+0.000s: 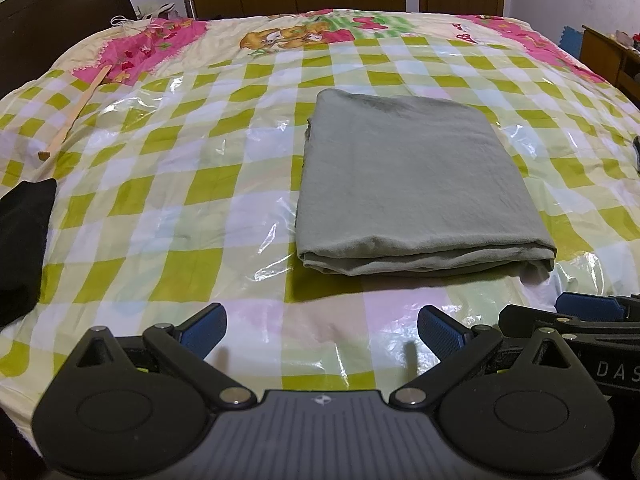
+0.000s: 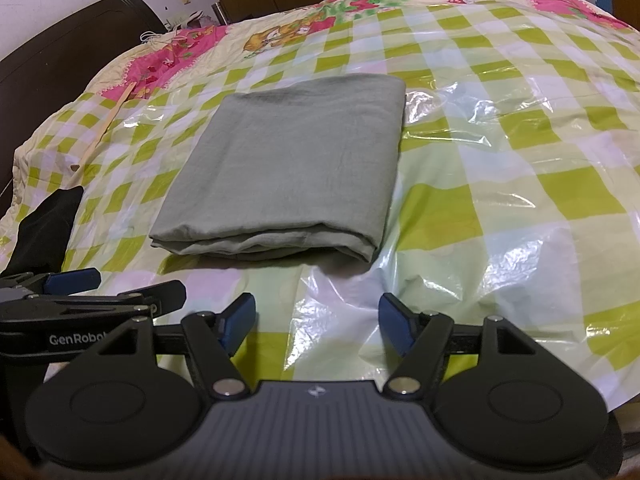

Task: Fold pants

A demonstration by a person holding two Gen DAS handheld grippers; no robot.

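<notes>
**Cut off and out of sight**

A black cloth runs off the left edge in the left wrist view, so its full shape cannot be told. The wooden stick passes behind it. Lower layers of the folded pants stay covered. Small items by the headboard are unreadable.

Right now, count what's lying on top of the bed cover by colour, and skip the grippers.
Grey-green: 1, the folded pants
Black: 1, a dark garment at the cover's left edge
Light wood: 1, a thin stick
Clear: 1, plastic sheet under the pants
Total: 4
</notes>
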